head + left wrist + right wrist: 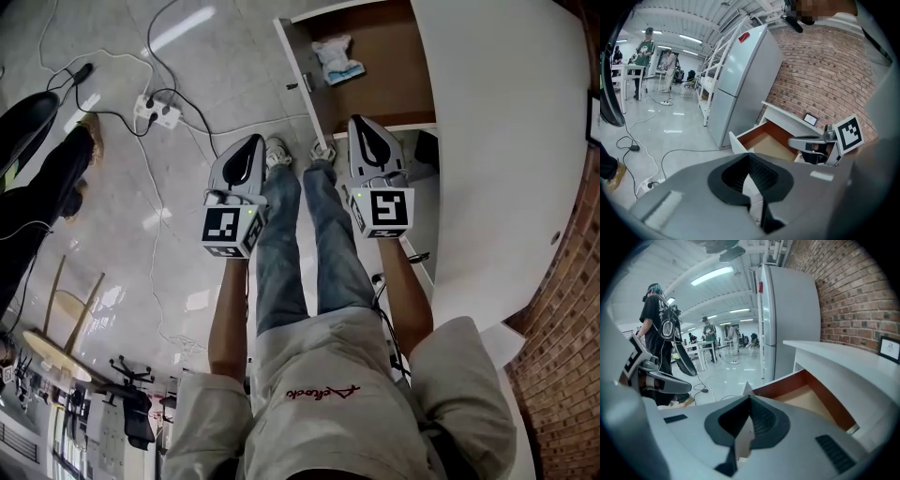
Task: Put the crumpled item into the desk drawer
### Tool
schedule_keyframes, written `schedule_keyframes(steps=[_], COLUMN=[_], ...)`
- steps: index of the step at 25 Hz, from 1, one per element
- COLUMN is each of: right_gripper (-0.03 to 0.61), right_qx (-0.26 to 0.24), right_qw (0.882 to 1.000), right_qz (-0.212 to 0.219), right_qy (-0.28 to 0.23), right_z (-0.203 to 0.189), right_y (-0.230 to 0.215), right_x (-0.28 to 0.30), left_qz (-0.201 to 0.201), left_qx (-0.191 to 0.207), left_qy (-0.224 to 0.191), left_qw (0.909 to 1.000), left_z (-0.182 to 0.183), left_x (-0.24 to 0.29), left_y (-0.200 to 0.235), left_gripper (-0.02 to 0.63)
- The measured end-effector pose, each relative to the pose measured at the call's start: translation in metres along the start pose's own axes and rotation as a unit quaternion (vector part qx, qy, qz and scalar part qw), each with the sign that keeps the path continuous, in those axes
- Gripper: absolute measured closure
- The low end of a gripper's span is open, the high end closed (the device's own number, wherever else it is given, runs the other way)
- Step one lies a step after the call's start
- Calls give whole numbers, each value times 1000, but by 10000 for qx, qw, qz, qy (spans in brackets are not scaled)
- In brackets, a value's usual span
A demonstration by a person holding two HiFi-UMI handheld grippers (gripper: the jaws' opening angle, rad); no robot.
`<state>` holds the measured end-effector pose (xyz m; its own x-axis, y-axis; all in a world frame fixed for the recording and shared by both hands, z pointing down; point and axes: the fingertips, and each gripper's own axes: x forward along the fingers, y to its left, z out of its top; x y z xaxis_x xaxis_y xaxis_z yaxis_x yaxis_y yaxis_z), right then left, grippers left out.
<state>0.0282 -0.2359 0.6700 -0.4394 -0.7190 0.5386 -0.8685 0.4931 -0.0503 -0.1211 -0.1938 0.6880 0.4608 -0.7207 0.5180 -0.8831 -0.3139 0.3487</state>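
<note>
Head view showing crumpled item [336, 58] lying in open desk drawer [394, 89]; looking done. Holding left gripper [255, 142], right gripper [362, 122] pressed together, empty.

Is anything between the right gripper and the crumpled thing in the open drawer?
Nothing visible. The crumpled item lies inside the open drawer, and only bare drawer floor shows between it and the right gripper.
</note>
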Motion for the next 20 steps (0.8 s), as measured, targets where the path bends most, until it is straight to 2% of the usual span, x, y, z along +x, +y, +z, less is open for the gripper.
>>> schedule_keyframes(steps=[4,13,17,20], right_gripper=[566,566,566,566], right_qx=[-102,-275,-429,-476], right_qw=[9997,9973,9945,9934], right_qz=[18,4,-14,-49], right_qy=[-212,-687,-955,-1045], right_z=[33,130,176,201], right_y=[-2,-1,-2,0], right_x=[-5,-37,-46,-62], left_qz=[52,158,208,188], left_qx=[12,197,386,533], left_qy=[-165,-605,-886,-930], left_qw=[9998,9978,9951,9941], left_z=[24,106,148,173], left_x=[-10,-52,-65,-81], left_y=[-4,-15,-14,-22], left_gripper=[604,604,604,604])
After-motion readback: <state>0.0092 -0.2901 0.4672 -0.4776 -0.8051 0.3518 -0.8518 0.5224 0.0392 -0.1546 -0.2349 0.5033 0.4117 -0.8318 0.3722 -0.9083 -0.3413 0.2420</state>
